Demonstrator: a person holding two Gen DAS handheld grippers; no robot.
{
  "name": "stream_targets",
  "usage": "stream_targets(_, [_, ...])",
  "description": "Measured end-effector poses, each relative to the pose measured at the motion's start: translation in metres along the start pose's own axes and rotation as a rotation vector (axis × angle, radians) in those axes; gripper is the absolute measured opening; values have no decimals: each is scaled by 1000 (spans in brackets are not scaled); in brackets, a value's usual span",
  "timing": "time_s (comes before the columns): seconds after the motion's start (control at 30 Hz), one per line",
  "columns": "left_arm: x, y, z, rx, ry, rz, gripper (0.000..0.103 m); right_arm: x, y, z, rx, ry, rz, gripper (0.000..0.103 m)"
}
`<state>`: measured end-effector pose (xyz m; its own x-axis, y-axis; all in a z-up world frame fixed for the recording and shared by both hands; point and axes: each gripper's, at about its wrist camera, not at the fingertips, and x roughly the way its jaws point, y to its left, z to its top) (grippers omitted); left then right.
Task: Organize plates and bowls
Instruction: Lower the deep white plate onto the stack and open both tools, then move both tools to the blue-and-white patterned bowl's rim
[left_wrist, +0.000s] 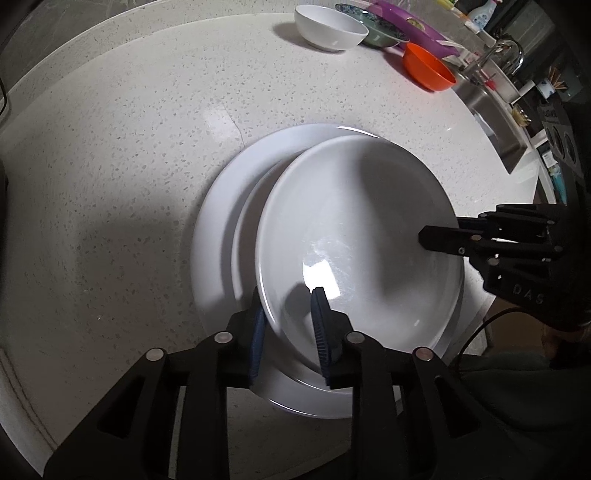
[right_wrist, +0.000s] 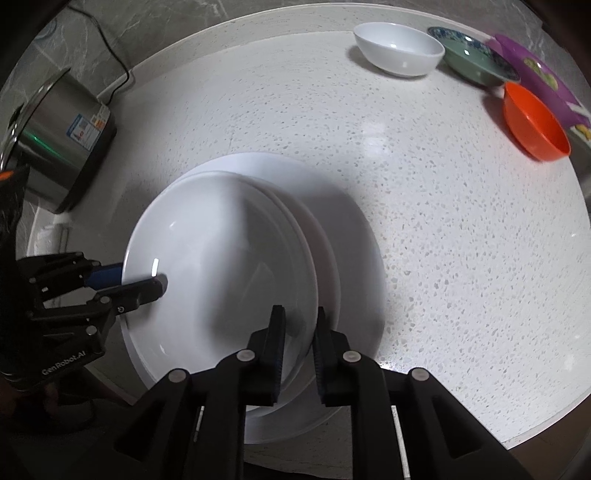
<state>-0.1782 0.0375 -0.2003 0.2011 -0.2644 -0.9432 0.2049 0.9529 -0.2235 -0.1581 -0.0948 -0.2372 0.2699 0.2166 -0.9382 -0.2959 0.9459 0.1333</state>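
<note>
Both grippers clamped on opposite rims of white deep plate (left_wrist: 362, 236): left gripper (left_wrist: 290, 325) jaws narrowly apart, straddling near rim; right gripper (right_wrist: 299, 332) same on other side. Plate over larger white plate (left_wrist: 221, 221) on speckled counter (left_wrist: 129, 147), offset right. White bowl (left_wrist: 330, 27), green bowl (left_wrist: 384, 35), orange bowl (left_wrist: 428, 68) at far edge, steel pot (right_wrist: 59, 136) left.

Dim, plate (left_wrist: 362, 236) glare, fisheye edges, soft shadows
</note>
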Motion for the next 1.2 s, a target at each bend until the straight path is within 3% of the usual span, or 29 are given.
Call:
stream_targets(0.03, [-2,1,0,2,-1,-10,30,0,1,0,-7,-2,-9,17])
stream_targets(0.1, [-2,0,0,16,-2,-18,48,1,9,1,-29,-8,-31,18])
stream_targets(0.2, [-5,-8,0,54,-10,7,63,3,21,2,-64,-9,-57,17])
stream_targets(0.47, [-15,-11,2,72,-33,13,69,3,31,2,-73,-25,-95,18])
stream_targets(0.57, [-23,-9,3,64,-46,7,77,-2,32,3,-65,-44,-104,28])
stream_targets(0.6, [-26,-8,4,60,-53,4,77,-4,32,4,-60,-49,-107,36])
stream_targets(0.67, [-34,-4,6,45,-67,-9,77,-8,29,4,-49,-64,-111,43])
stream_targets(0.8, [-47,6,15,8,-93,-33,77,-14,21,5,-15,-88,-107,43])
stream_targets(0.87, [-52,10,24,6,-107,-35,78,-16,17,3,1,-92,-100,43])
stream_targets(0.97, [-57,11,38,14,-126,-46,90,-22,7,0,22,-115,-86,45])
stream_targets(1.13, [-50,12,74,-25,-67,-55,90,-35,-19,1,64,-171,-52,48])
stream_targets(1.2, [-52,10,92,-18,-85,-32,90,-42,-37,6,96,-197,-20,48])
